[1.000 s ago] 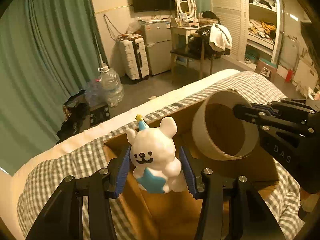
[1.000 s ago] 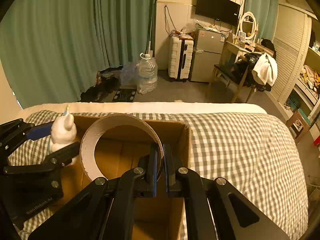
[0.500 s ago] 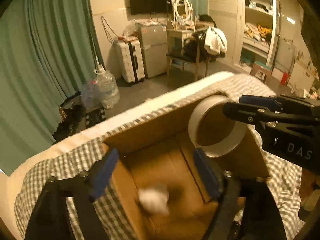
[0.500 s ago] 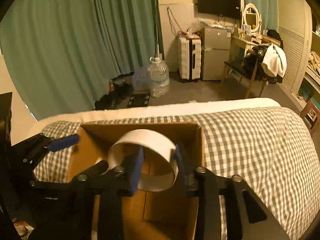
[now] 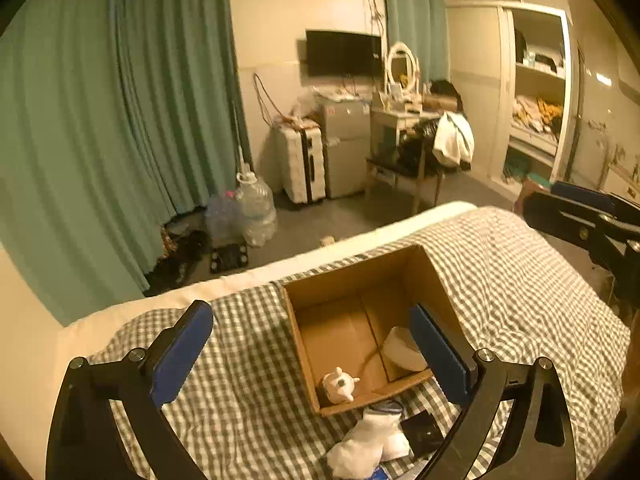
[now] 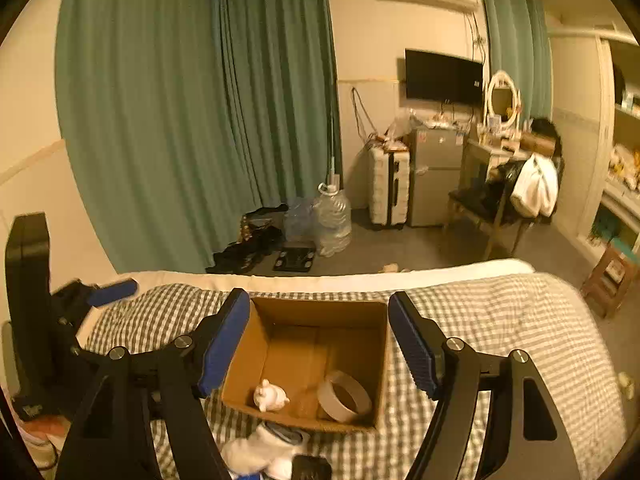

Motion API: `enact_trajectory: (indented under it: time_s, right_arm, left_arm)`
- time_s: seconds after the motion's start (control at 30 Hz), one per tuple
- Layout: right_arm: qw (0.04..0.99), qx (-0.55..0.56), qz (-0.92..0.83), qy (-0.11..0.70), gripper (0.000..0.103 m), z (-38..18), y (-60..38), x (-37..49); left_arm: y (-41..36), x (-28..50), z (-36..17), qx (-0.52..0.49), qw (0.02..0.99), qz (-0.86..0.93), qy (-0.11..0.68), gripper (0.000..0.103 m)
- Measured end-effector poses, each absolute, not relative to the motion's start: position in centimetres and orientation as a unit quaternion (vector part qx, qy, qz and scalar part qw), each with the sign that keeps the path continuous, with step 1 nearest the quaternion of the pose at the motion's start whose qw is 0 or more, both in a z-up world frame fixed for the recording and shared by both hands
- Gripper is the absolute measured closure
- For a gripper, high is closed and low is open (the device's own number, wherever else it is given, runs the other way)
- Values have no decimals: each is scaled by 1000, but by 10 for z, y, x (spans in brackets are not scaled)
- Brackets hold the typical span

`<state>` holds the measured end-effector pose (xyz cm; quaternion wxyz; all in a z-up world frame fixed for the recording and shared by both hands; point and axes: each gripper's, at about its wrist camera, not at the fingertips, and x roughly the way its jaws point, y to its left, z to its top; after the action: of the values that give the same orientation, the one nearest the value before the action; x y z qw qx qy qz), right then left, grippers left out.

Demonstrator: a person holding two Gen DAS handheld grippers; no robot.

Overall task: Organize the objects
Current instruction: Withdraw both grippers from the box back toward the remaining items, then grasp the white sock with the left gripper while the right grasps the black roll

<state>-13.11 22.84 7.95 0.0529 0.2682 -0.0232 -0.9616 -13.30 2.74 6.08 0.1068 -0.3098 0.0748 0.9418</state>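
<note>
An open cardboard box (image 5: 352,276) (image 6: 320,310) sits on the checked bedcover. On its floor lie a small white bear toy (image 5: 338,390) (image 6: 270,397) at the near left and a wide roll of white tape (image 5: 402,348) (image 6: 344,396) at the near right. My left gripper (image 5: 312,354) hangs above and short of the box, its jaws opening wide with nothing between them. My right gripper (image 6: 318,344) also hovers high over the box, jaws opening and empty. A blue pad (image 6: 112,292) of the left gripper shows at the left edge.
A white cloth bundle (image 5: 368,442) (image 6: 260,450) and a small black item (image 5: 424,434) lie on the bedcover just in front of the box. Beyond the bed are green curtains, water jugs (image 6: 332,220), a suitcase and a cluttered chair.
Both grippers opened and let go: the bear and the tape roll dropped into the box. Both hands then rose and pulled back, so the box looks smaller and lower.
</note>
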Motion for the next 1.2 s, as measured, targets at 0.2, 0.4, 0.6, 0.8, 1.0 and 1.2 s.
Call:
enact_trajectory:
  time_s: [0.2, 0.4, 0.6, 0.8, 1.0, 1.2]
  right_arm:
    - [55, 255, -965, -8, 19, 95, 217, -81]
    - [45, 233, -971, 5, 4, 76, 211, -53]
    - [57, 271, -961, -16, 4, 21, 218, -54]
    - [30, 348, -937, 8, 4, -63, 221, -77]
    - [15, 421, -907, 0, 4, -147, 217, -93]
    - [-4, 479, -878, -2, 4, -202, 217, -108]
  left_arm:
    - [12, -99, 64, -306, 96, 945, 67, 0]
    - [7, -88, 30, -324, 94, 940, 55, 0]
    - [0, -91, -30, -348, 77, 933, 37, 0]
    - [4, -98, -101, -392, 80, 917, 14, 0]
    - [24, -102, -160, -429, 101, 897, 44, 0]
    - [26, -112, -191, -472, 103, 875, 43, 0]
